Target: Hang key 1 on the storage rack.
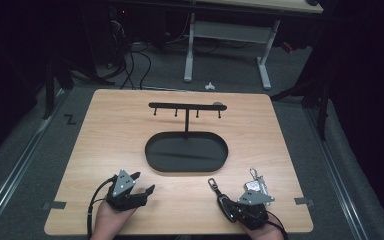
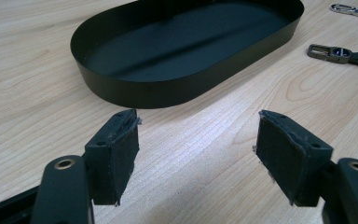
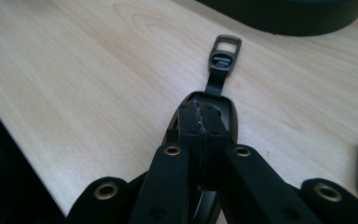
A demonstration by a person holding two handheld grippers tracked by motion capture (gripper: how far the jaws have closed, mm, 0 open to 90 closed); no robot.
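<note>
A black key fob (image 1: 226,204) with a strap and metal buckle (image 1: 213,183) lies on the wooden table near its front edge. My right gripper (image 1: 233,211) is shut, pads together, directly over the fob (image 3: 230,116); I cannot tell whether the tips touch it. In the right gripper view the buckle (image 3: 224,53) points away from the jaws, and my right gripper (image 3: 199,114) has nothing between its pads. My left gripper (image 1: 142,183) rests at the front left, open and empty. In its own view my left gripper (image 2: 198,144) faces the black oval tray (image 2: 135,88).
The black oval tray (image 1: 155,162) sits mid-table with a post and a hook bar (image 1: 186,106) above it. A silver keychain bundle (image 1: 256,184) lies right of the fob. The table's front edge runs close behind both hands.
</note>
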